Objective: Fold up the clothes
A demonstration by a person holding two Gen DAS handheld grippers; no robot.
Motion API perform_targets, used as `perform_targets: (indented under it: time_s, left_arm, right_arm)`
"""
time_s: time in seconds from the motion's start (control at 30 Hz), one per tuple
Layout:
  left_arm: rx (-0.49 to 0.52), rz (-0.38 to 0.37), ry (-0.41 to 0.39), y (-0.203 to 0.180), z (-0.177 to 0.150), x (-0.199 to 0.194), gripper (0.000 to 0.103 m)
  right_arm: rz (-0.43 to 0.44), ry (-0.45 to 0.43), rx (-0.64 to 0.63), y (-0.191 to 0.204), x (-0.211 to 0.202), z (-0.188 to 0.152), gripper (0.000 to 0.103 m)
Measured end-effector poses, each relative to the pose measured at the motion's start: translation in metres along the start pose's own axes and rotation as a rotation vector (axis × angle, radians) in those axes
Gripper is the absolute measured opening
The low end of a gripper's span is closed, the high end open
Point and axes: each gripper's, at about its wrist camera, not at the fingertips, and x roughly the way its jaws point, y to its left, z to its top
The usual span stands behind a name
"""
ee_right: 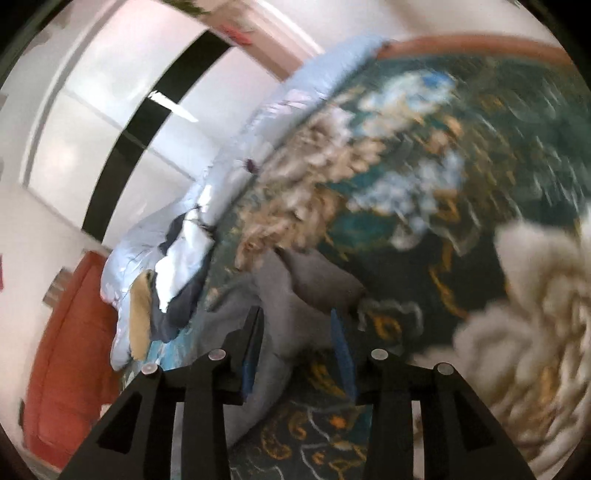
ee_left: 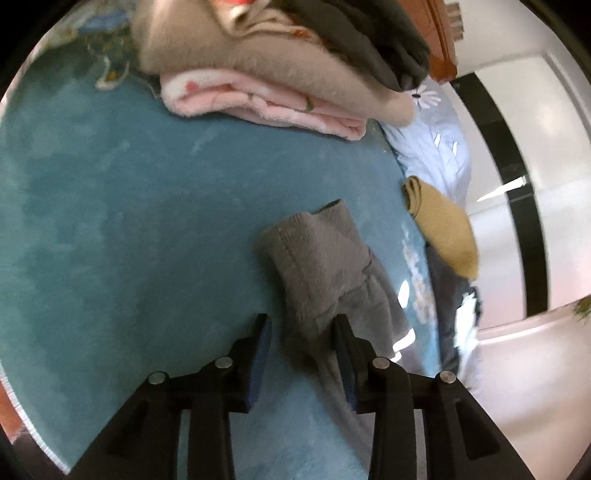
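Note:
A grey knit garment (ee_left: 325, 273) lies bunched on the blue carpet (ee_left: 110, 206). My left gripper (ee_left: 302, 323) is open just above it, and the cloth runs down between the two fingers without being pinched. In the blurred right wrist view the same grey garment (ee_right: 295, 295) lies between the fingers of my right gripper (ee_right: 295, 315), which is open around it. The cloth hangs loosely there over the patterned part of the carpet (ee_right: 443, 129).
A stack of folded clothes lies at the back: a beige fleece (ee_left: 258, 55) on a pink blanket (ee_left: 266, 103), with a dark garment (ee_left: 369, 33) on top. A mustard garment (ee_left: 447, 229) and a pale blue quilt (ee_left: 439, 147) lie at the carpet's right edge. A cream fluffy item (ee_right: 539, 314) is at the right.

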Motion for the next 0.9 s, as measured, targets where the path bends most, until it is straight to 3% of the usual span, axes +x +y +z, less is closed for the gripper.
perform_targets:
  time_s: [0.13, 0.23, 0.4, 0.5, 0.7, 0.73, 0.77, 0.83, 0.9]
  left_arm:
    - [0.064, 0.05, -0.046, -0.014, -0.014, -0.015, 0.038]
    - [0.11, 0.066, -0.069, -0.023, -0.024, -0.022, 0.038]
    - [0.203, 0.049, -0.014, -0.04, -0.045, -0.018, 0.038]
    - [0.252, 0.031, 0.022, -0.051, -0.058, -0.008, 0.038]
    - [0.381, -0.027, 0.07, -0.088, -0.083, 0.001, 0.041]
    - [0.389, -0.028, 0.081, -0.09, -0.087, 0.004, 0.041]
    - [0.395, -0.028, 0.093, -0.091, -0.09, 0.007, 0.041]
    - [0.409, -0.028, 0.118, -0.095, -0.097, 0.013, 0.041]
    - [0.413, -0.022, 0.126, -0.096, -0.1, 0.016, 0.041]
  right_arm:
    - [0.027, 0.062, -0.096, 0.03, 0.027, 0.027, 0.04]
    - [-0.014, 0.135, -0.132, 0.041, 0.062, 0.045, 0.04]
    - [-0.09, 0.207, -0.114, 0.033, 0.106, 0.066, 0.04]
    - [-0.063, 0.261, -0.061, 0.024, 0.12, 0.066, 0.04]
    - [-0.05, 0.281, -0.157, 0.042, 0.121, 0.057, 0.041]
    - [-0.05, 0.274, -0.166, 0.044, 0.12, 0.057, 0.038]
    - [-0.037, 0.273, -0.18, 0.048, 0.119, 0.056, 0.026]
    - [-0.022, 0.283, -0.216, 0.054, 0.118, 0.054, 0.014]
    - [-0.031, 0.307, -0.275, 0.063, 0.12, 0.049, 0.014]
